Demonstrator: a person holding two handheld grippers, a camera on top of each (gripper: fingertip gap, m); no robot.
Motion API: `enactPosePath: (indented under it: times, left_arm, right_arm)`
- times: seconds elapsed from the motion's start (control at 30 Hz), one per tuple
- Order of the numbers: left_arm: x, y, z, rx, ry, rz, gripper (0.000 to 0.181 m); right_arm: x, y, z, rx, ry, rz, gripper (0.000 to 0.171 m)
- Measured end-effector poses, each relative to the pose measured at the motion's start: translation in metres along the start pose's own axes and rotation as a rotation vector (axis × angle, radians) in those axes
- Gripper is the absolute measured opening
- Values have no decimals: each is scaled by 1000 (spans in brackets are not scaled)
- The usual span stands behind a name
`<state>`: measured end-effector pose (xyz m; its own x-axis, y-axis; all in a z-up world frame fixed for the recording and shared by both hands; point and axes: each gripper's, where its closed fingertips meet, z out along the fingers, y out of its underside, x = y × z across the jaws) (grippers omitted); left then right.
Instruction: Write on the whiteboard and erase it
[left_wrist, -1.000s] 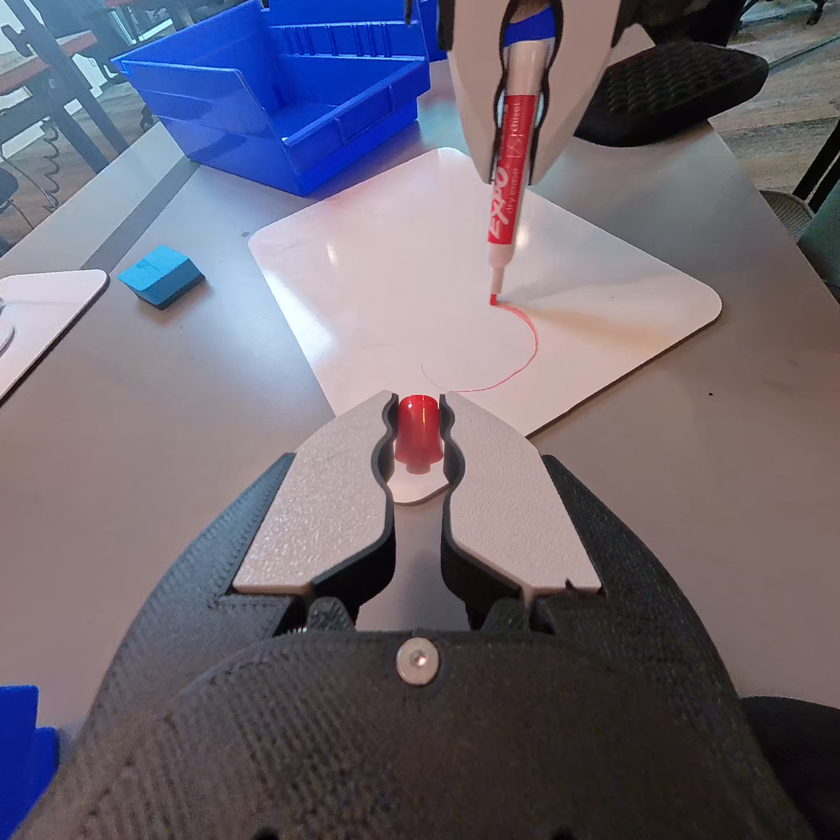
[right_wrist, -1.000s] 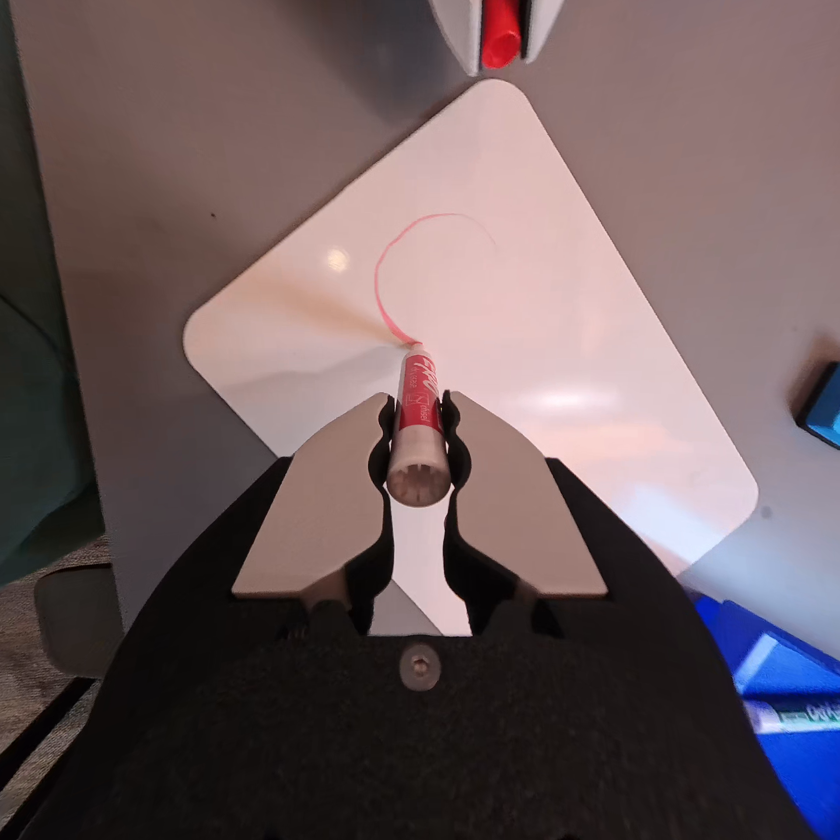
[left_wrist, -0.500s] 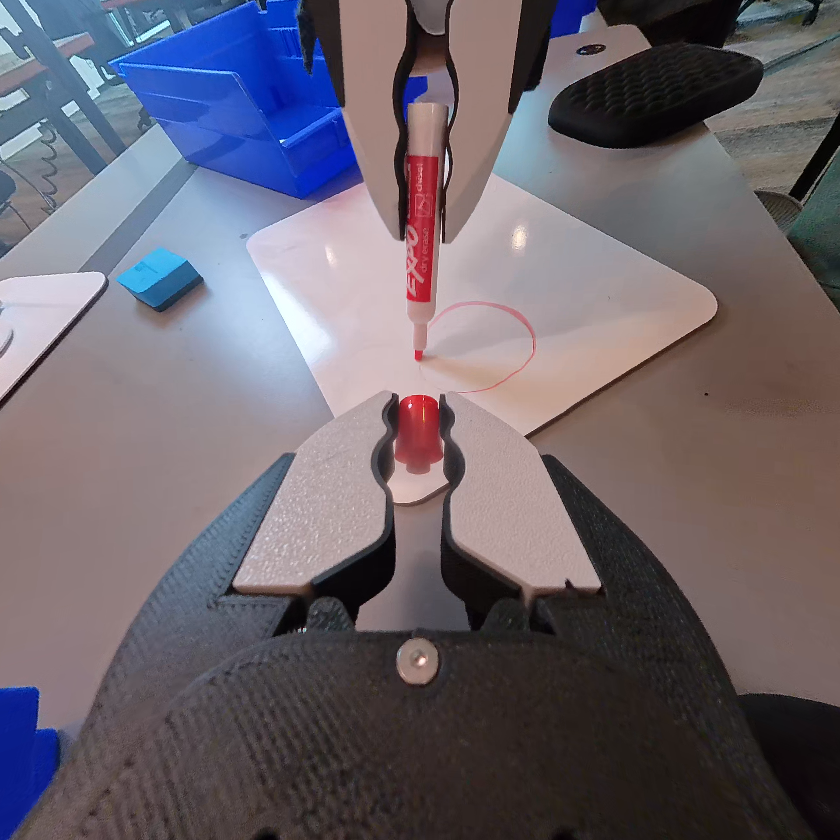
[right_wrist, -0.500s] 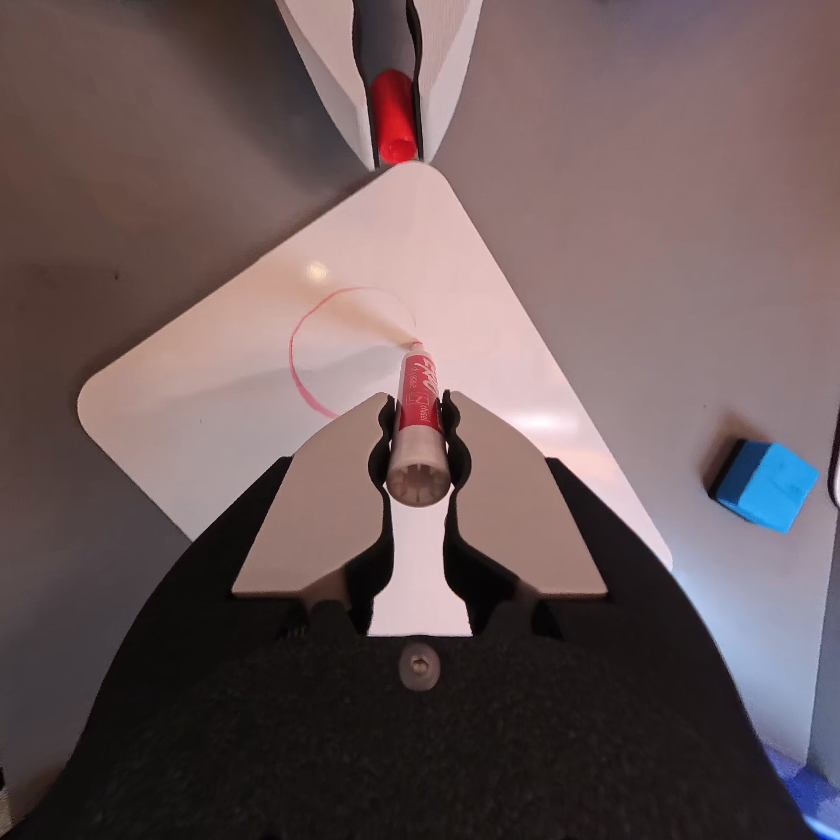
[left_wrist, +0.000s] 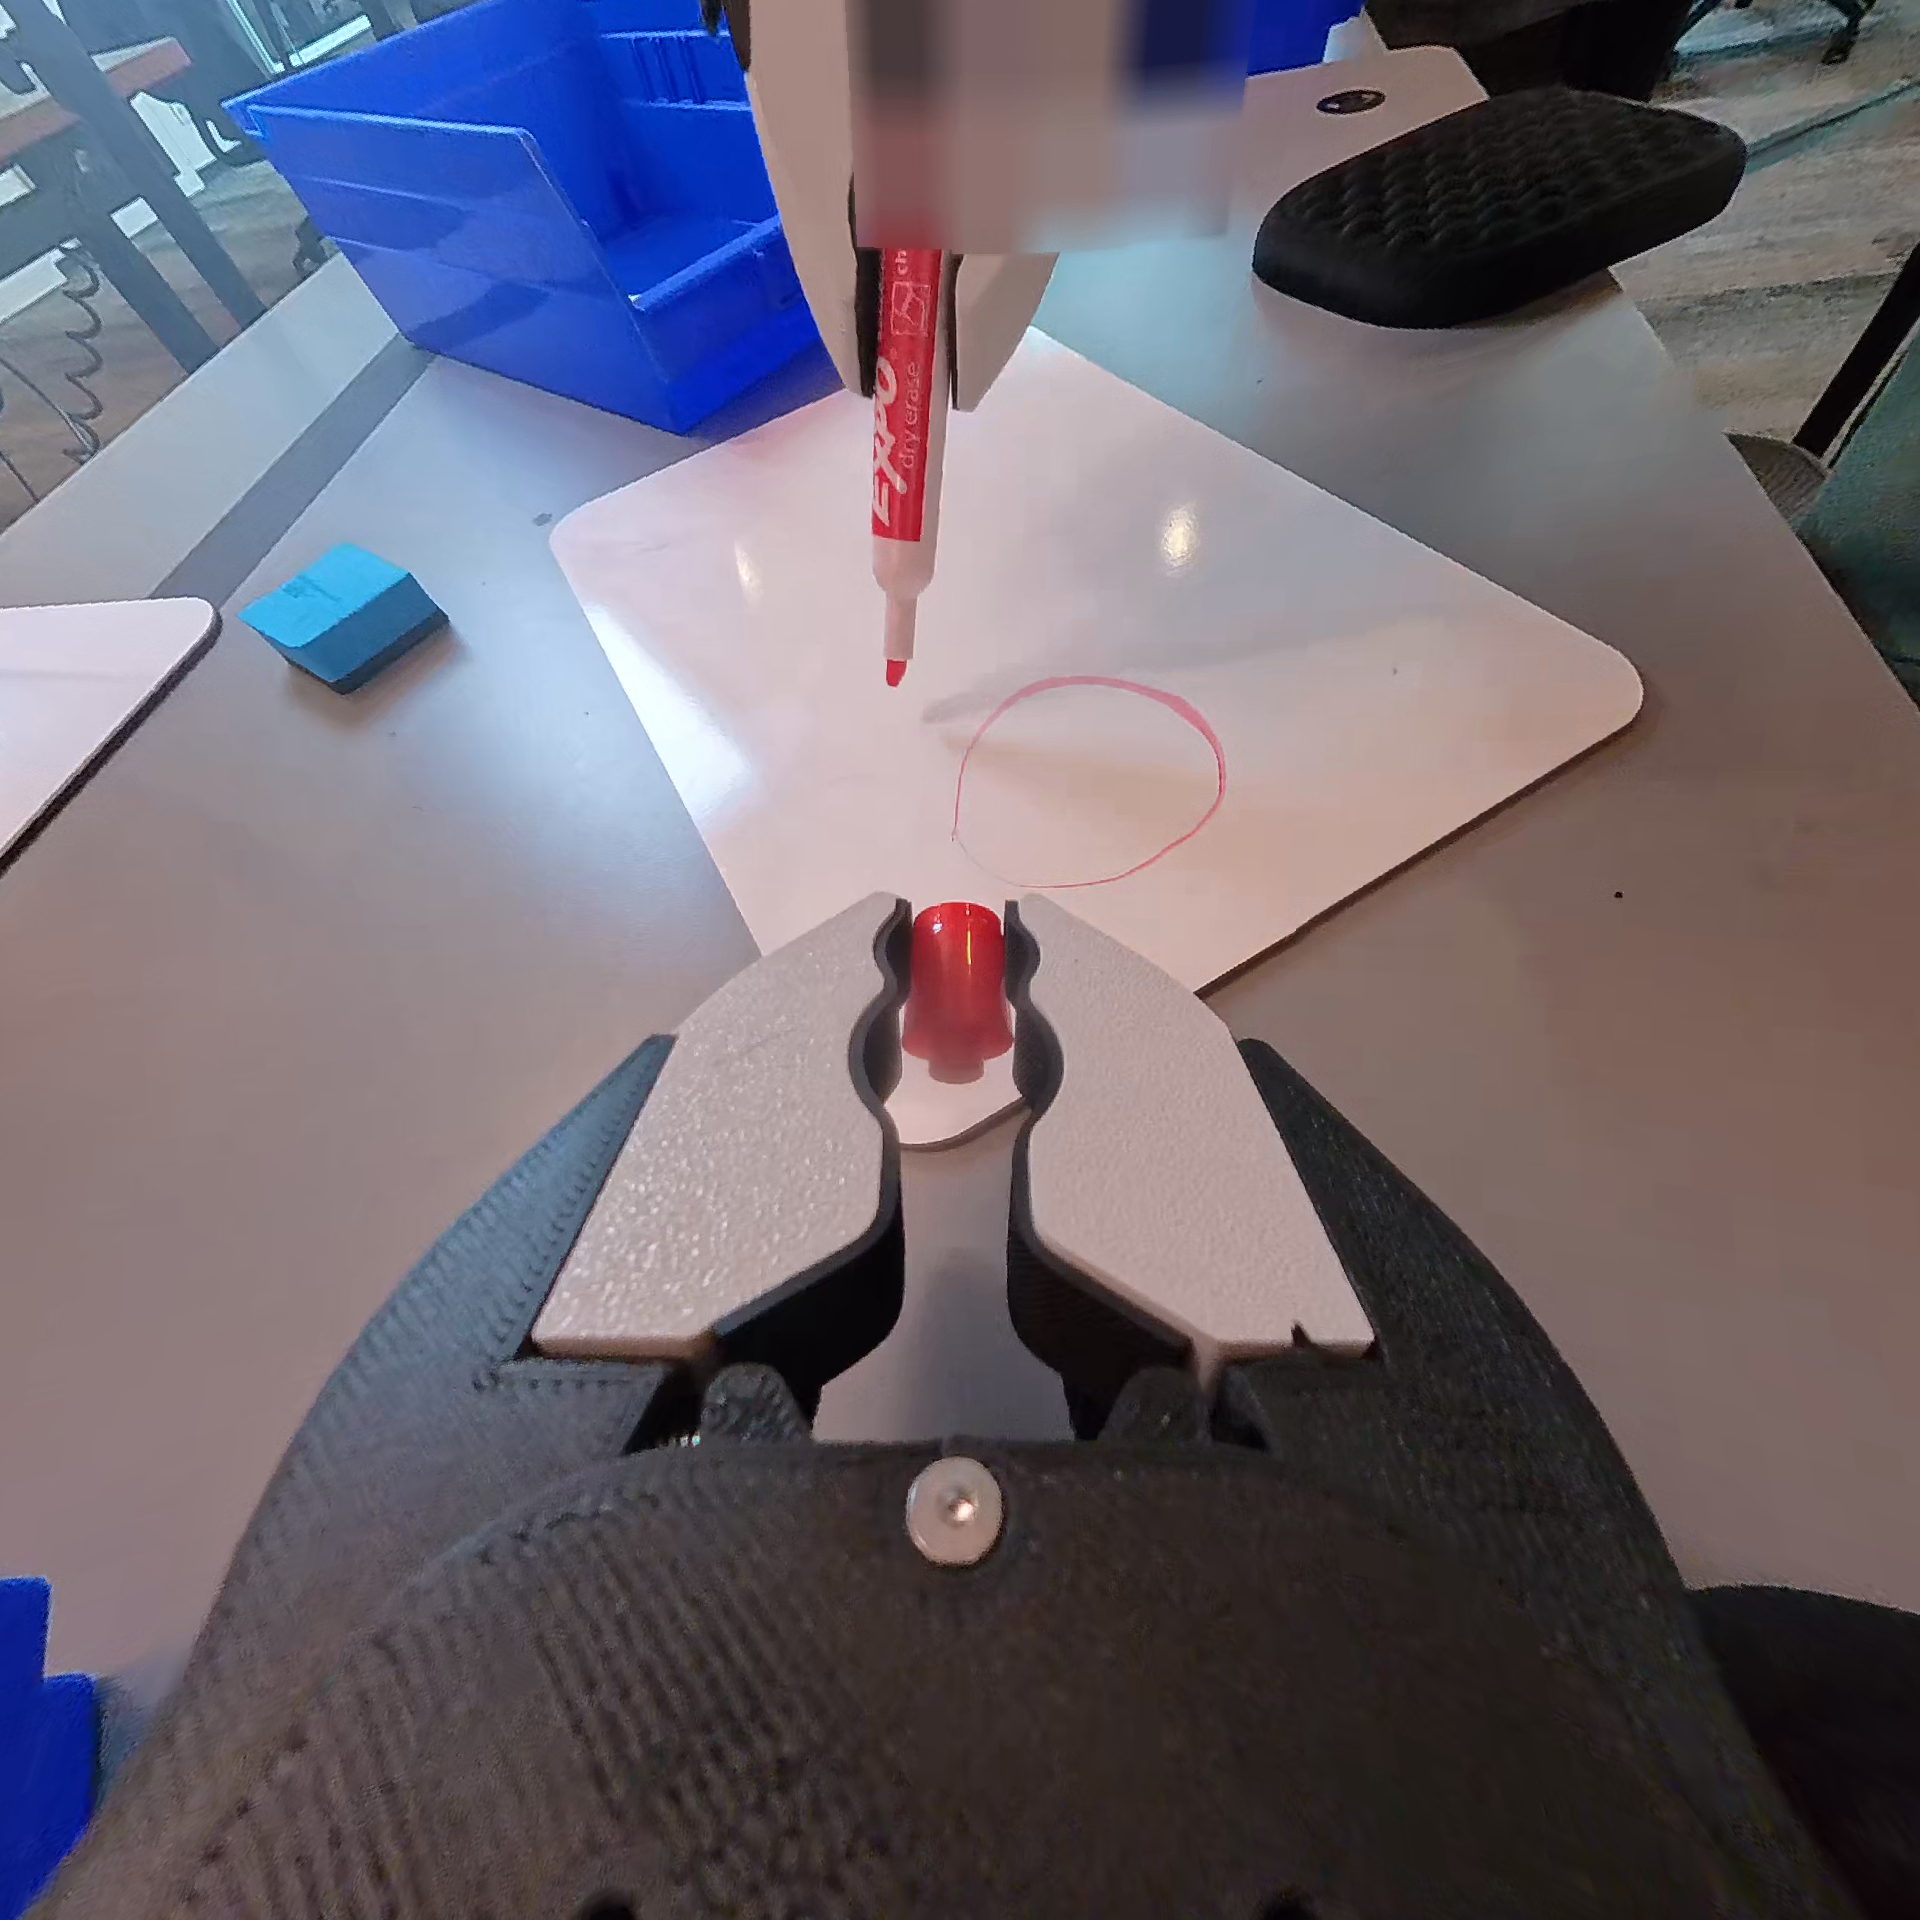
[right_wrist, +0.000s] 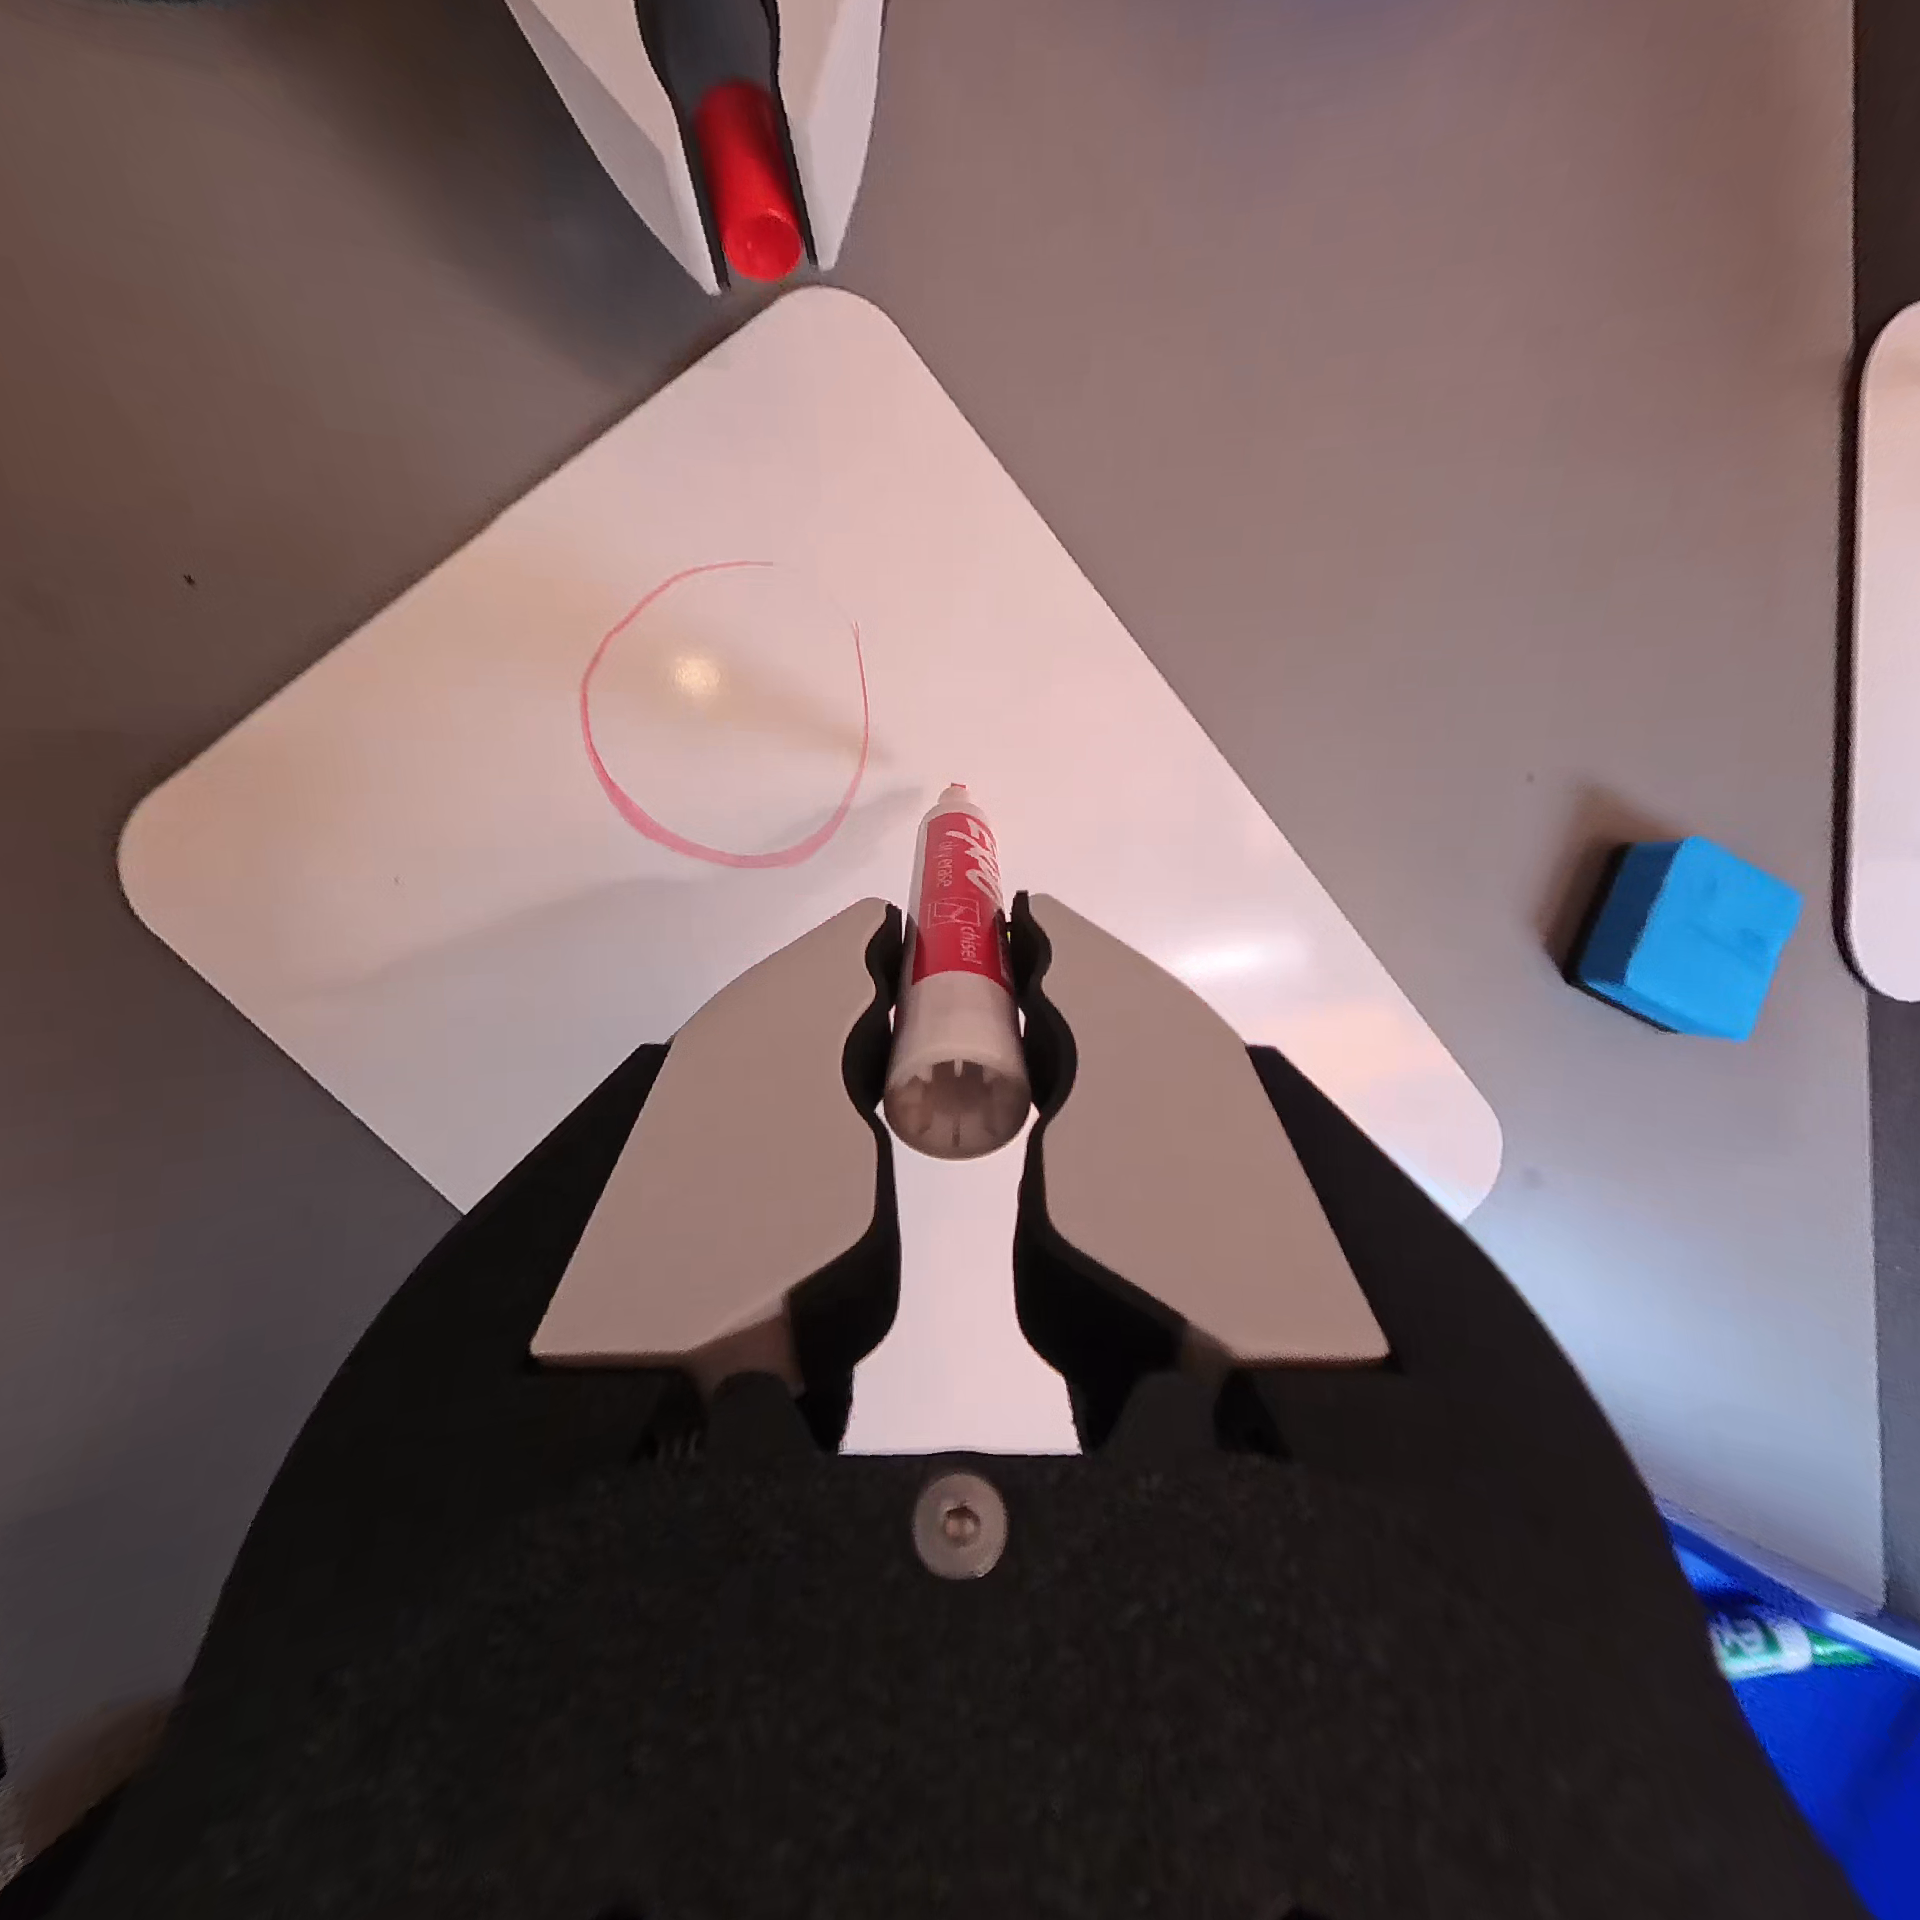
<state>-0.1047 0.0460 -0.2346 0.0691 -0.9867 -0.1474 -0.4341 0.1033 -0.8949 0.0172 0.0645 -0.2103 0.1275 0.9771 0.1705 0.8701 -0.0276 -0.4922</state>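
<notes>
The whiteboard (right_wrist: 1039, 644) lay flat on the grey table (right_wrist: 1351, 312), turned corner-on to me like a diamond, and it carried a red circle (right_wrist: 724, 715) drawn toward its 9 o'clock side, not quite closed at the top in my right wrist view. I judged the writing step finished, since the marker (right_wrist: 954, 935) hung clear of the surface with its tip off the line, at about 4 o'clock from the circle.

My right gripper (right_wrist: 954, 914) was closed tight on the marker's barrel, long axis running straight out along the fingers and pointing down at the board, tip leading, butt end toward the camera. In the left wrist view it stood nearly upright, leaning a little, tip lowest.

My left gripper (left_wrist: 956, 925) was clamped on the red cap (left_wrist: 956, 987), open end facing away from me toward the board, hovering at the board's near corner.

The blue eraser (right_wrist: 1683, 935) sat on the table at 3 o'clock of the board, well apart from it. A blue bin (left_wrist: 540, 197) stood beyond the board at 11 o'clock.

Next, I reckoned, came recapping: bringing the tip in line with the cap's mouth, then freeing a gripper for the eraser.
</notes>
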Motion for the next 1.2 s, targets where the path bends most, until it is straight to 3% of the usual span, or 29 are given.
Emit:
enactPosePath:
  times: [1.2]
  left_arm:
    - [0, 1, 0, -4, 4, -1, 17]
  right_arm:
    - [-1, 10, 7, -55, -40, -9, 20]
